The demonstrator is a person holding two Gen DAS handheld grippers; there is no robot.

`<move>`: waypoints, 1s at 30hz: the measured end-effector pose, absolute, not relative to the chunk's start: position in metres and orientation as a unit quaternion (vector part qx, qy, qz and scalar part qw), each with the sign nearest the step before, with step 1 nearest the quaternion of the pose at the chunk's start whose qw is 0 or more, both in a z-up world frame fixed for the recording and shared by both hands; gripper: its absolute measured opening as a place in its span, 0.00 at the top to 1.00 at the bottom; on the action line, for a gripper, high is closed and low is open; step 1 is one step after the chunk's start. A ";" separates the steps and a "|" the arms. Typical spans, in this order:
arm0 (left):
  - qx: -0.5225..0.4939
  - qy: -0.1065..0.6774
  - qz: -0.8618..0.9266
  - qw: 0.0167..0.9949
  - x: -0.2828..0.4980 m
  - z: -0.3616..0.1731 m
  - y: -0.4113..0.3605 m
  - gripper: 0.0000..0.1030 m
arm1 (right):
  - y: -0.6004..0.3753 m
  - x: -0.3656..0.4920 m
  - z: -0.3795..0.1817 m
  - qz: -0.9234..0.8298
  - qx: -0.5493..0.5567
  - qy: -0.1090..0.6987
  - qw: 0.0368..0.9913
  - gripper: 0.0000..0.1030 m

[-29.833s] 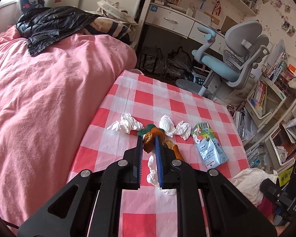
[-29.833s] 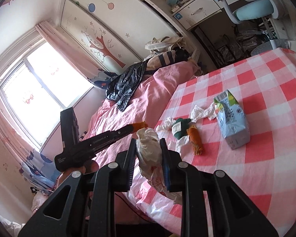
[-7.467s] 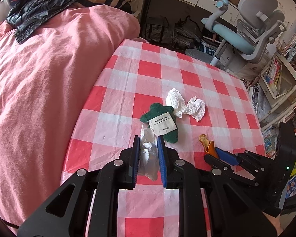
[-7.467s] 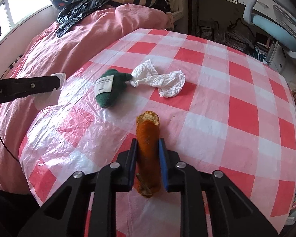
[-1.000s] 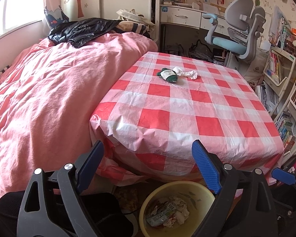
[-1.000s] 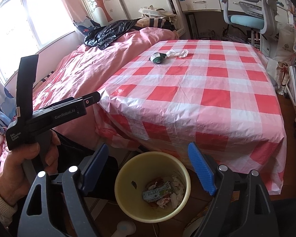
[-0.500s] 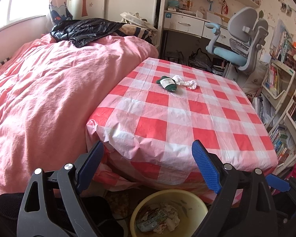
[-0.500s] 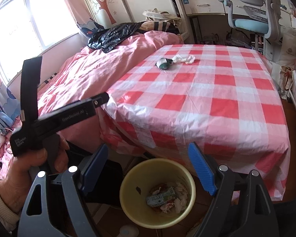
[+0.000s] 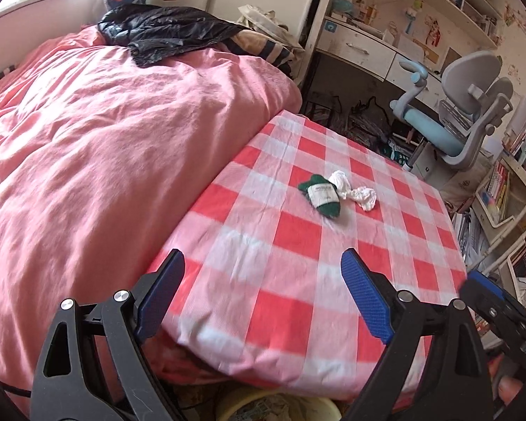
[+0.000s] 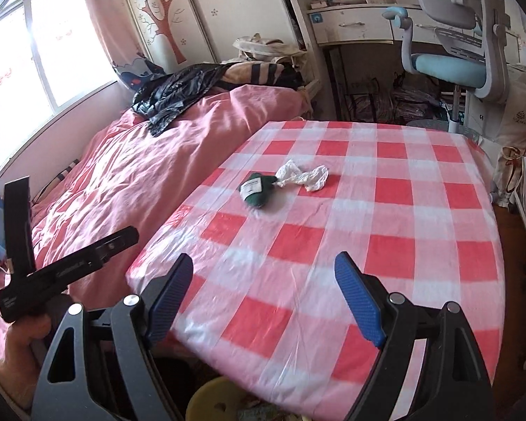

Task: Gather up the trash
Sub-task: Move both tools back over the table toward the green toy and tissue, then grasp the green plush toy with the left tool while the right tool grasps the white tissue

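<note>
Both hand-held grippers have lifted from over the yellow bin point(image 9: 280, 408), now only a rim below the desk point(image 9: 284, 301) edge, toward the green sock point(image 9: 322, 196) touching the crumpled tissue point(image 9: 354, 191) mid-desk, left hand-held gripper point(image 9: 263, 298) and right hand-held gripper point(image 10: 263, 294) spread wide, empty.

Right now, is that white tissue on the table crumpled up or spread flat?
Crumpled. The tissue lies twisted and bunched on the checked table, one end touching the green sock.
</note>
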State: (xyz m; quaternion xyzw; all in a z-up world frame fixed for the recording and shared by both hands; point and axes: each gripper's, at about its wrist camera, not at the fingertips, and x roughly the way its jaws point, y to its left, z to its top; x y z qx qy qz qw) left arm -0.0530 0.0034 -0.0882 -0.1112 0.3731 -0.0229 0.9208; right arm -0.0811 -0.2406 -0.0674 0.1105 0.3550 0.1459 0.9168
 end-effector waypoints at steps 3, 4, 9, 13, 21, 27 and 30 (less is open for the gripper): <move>-0.088 0.376 -0.036 0.922 -0.026 -0.087 -0.011 0.16 | -0.239 -0.044 -0.075 0.137 0.119 0.361 0.915 0.26; -0.081 0.379 -0.040 0.921 -0.016 -0.087 -0.016 0.16 | -0.238 -0.031 -0.077 0.134 0.118 0.362 0.915 0.26; -0.082 0.404 -0.053 0.910 0.033 -0.097 -0.032 0.15 | -0.237 0.019 -0.090 0.120 0.110 0.371 0.914 0.34; -0.074 0.414 -0.058 0.905 0.066 -0.107 -0.048 0.15 | -0.240 0.050 -0.103 0.122 0.125 0.383 0.907 0.35; -0.087 0.444 -0.049 0.890 0.107 -0.126 -0.054 0.15 | -0.231 0.091 -0.126 0.133 0.132 0.411 0.892 0.39; -0.113 0.453 -0.028 0.884 0.120 -0.129 -0.042 0.15 | -0.216 0.103 -0.134 0.126 0.072 0.427 0.893 0.47; -0.130 0.459 -0.031 0.879 0.125 -0.131 -0.045 0.15 | -0.220 0.106 -0.135 0.116 0.059 0.430 0.894 0.66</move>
